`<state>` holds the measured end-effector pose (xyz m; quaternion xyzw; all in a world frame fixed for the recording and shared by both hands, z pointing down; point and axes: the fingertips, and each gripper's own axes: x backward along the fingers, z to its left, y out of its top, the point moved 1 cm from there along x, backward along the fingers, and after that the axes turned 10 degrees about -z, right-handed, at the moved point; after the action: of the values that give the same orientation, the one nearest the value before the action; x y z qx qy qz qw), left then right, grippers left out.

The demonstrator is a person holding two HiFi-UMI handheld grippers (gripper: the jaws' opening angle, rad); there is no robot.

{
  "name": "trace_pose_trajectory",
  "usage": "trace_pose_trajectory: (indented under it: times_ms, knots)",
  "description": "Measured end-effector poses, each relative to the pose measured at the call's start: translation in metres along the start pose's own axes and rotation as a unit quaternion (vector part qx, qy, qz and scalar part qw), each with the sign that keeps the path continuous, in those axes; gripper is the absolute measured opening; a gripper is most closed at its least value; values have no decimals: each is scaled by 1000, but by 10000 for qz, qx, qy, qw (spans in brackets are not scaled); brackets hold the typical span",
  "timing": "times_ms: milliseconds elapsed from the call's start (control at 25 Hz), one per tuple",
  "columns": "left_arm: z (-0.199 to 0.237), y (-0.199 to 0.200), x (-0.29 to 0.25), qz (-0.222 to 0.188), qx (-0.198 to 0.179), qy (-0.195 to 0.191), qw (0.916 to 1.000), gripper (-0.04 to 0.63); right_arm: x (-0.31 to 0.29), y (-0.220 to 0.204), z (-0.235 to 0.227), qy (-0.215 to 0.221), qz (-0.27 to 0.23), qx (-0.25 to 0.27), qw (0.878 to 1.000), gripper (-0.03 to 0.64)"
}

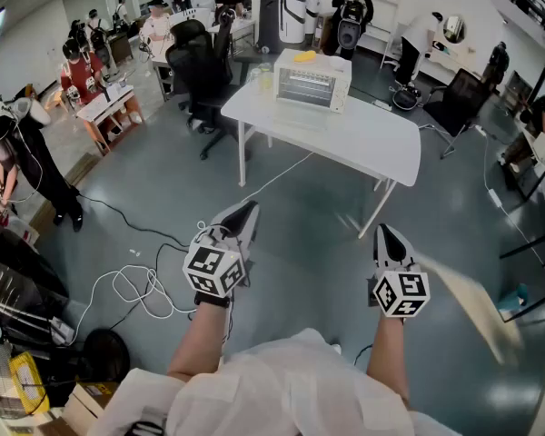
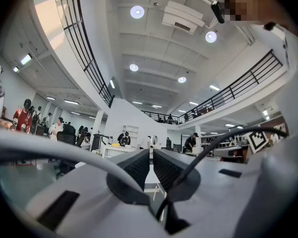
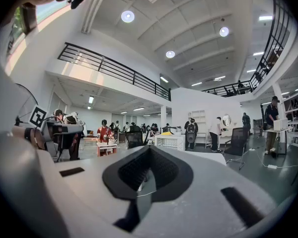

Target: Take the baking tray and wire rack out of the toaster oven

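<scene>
A white toaster oven (image 1: 312, 78) with a yellow item on top stands at the far left end of a white table (image 1: 363, 139), well ahead of me; its door is closed. It also shows small in the distance as the oven (image 2: 114, 152) and the oven (image 3: 171, 142). What is behind its glass I cannot make out, so neither tray nor rack is visible. My left gripper (image 1: 241, 216) and right gripper (image 1: 386, 236) hang over the floor, far short of the table. Left gripper (image 2: 150, 151): jaws together, nothing between. Right gripper (image 3: 149, 148): jaws pressed together, empty.
Black office chairs (image 1: 204, 71) stand left of the table and another chair (image 1: 459, 98) to its right. White and black cables (image 1: 136, 289) lie on the grey floor at my left. People and desks fill the back and left of the hall.
</scene>
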<state>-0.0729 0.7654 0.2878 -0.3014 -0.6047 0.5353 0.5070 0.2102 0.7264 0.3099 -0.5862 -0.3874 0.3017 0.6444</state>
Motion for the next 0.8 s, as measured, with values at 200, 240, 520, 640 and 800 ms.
trace_pose_trajectory:
  times_ms: [200,240,520,640,800]
  knots:
    - [-9,-1,-3,-61,138,9,9999,21,2,3,-8,-8,35,36,10000,0]
    - [-8,-2,-2,-56,154,15,9999,21,2,1,-7,-22,32,-11,10000,0]
    - [-3,-5,0,-25,89,24,10000,21,-4,-2,-3,21,85,-33,10000,2]
    - [2,-1,-2,-63,121,59,9999,21,-11,0,-1,11,51,9,10000,3]
    - [9,0,-4,-63,128,73,9999,21,-21,-3,6,107,136,192,9997,3]
